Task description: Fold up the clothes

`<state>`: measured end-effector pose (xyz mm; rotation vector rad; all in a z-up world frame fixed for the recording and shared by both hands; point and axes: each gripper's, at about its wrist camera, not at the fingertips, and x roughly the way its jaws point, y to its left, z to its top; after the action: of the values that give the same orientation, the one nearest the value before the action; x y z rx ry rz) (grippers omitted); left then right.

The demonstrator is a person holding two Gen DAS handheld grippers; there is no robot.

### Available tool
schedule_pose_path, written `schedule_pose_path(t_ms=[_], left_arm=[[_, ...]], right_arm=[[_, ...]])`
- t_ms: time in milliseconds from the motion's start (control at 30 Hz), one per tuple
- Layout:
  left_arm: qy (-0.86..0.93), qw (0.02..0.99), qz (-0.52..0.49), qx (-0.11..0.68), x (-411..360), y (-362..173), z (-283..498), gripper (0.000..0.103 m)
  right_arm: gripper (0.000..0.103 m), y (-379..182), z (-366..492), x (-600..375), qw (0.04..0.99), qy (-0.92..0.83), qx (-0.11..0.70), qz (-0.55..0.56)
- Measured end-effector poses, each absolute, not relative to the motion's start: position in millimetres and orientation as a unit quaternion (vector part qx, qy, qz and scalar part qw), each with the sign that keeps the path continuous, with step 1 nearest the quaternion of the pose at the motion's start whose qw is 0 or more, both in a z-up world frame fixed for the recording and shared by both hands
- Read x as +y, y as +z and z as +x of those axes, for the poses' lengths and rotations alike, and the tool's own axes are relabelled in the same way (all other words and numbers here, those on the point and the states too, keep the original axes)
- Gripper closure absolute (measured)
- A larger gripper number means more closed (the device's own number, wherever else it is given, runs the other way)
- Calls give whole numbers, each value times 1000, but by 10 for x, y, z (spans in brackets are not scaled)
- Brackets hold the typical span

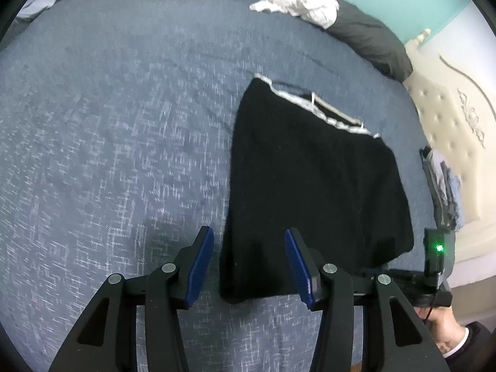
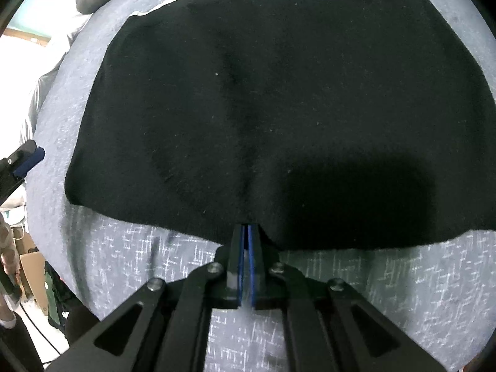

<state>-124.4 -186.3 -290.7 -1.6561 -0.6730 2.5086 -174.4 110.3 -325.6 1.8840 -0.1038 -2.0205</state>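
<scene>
Left wrist view cuts off the near end of the black garment (image 1: 313, 186) behind the left hand-held gripper (image 1: 249, 248), and the far corners of the bed (image 1: 108, 124) blur into the dark lens rim. That garment lies flat on the bed, a soft matte knit with a pale trimmed edge at its far end, its outline roughly a trapezoid widening toward the camera. Bed cover is blue-grey woven cloth flecked with white threads. A crumpled white cloth (image 1: 300, 0) rests on a long dark pillow (image 1: 356, 28) at the far side, and a cream tufted headboard (image 1: 443, 117) shows at the right, partly hidden. The left hand-held gripper stands about half open with its ribbed blue pads on either side of the garment's near left corner, not pressing it. From the right wrist view the right hand-held gripper (image 2: 247, 226) is fully closed, its pads pinching the garment's near hem (image 2: 201, 232), which puckers into a small fold there.
</scene>
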Motion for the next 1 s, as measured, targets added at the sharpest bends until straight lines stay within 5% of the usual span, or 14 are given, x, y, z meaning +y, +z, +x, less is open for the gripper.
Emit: schedule_pose_path(t_ms=[1000], left_arm=[[769,48,-586,-250,-1663,-3577,-1225,45]], right_arm=[[101,-2767,-1695,2415,178,-762,-167,599]])
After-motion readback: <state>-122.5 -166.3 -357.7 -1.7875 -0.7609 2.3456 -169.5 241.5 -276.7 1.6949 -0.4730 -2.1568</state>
